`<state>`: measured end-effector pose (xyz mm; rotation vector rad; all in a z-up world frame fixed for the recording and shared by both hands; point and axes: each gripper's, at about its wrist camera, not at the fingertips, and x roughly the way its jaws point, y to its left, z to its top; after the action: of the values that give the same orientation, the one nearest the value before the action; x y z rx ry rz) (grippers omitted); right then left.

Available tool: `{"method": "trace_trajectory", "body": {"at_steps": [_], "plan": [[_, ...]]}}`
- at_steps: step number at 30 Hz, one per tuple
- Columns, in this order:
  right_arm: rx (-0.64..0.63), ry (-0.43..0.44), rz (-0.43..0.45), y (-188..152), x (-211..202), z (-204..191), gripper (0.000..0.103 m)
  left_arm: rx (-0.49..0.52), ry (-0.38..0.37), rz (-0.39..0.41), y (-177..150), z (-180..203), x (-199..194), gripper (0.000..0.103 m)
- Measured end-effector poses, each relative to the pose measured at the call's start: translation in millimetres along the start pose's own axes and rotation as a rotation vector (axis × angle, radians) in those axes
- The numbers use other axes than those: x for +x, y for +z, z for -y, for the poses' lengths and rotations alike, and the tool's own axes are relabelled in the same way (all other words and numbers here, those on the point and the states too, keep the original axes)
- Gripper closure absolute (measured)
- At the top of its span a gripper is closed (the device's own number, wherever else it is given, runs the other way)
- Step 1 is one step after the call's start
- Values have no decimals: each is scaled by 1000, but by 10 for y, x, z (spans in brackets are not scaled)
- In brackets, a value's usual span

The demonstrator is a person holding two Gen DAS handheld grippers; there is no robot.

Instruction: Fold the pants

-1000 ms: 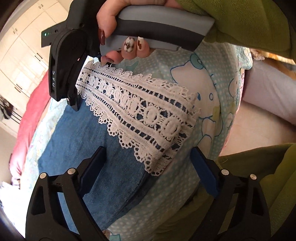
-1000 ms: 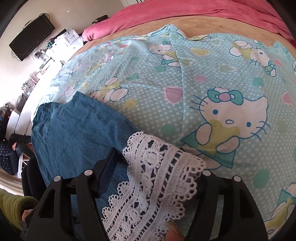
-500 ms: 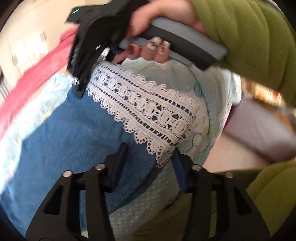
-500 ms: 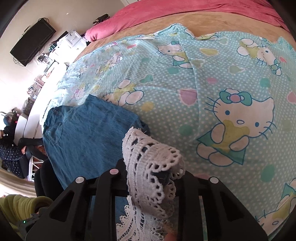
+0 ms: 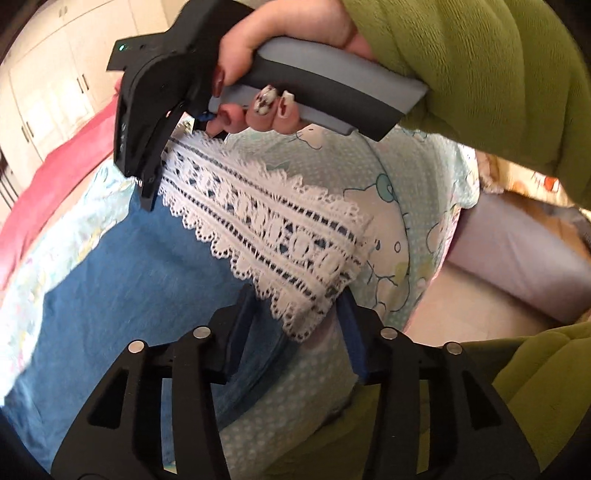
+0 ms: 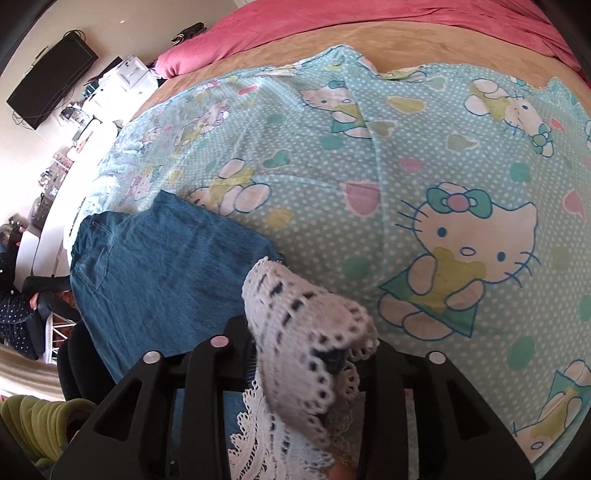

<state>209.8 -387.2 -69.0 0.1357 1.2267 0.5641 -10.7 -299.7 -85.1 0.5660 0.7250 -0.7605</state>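
Beyond pants (image 6: 155, 280), pink blanket (image 6: 332, 26).

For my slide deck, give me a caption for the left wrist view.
Left gripper closing around the lace hem of denim pants while the right gripper pinches its far end.

Both fisheye views are bright with soft daylight, which seems to come from about 3 o'clock in the left wrist view, where the background washes out pale. Straight lines bow near the dark circular rims. The lace trim (image 6: 306, 354) close to the right lens is soft and smeared; the bedsheet (image 6: 424, 155) beyond looks sharp, with faint shadows.
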Motion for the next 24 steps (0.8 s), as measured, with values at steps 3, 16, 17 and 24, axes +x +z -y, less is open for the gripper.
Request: {"method": "trace_trajectory", "body": {"at_steps": [3, 16, 17, 24], "plan": [[17, 4, -7, -17, 4, 89, 63, 6, 12, -12, 31, -1, 55, 67], [-10, 74, 14, 36, -166, -178, 82, -257, -147, 92, -81, -511, -264, 96], [-4, 79, 22, 73, -195, -231, 82, -278, -154, 112, -95, -557, -327, 96], [8, 79, 14, 403, -147, -683, 82, -461, -142, 225, -413, -1034, -773, 96]]}}
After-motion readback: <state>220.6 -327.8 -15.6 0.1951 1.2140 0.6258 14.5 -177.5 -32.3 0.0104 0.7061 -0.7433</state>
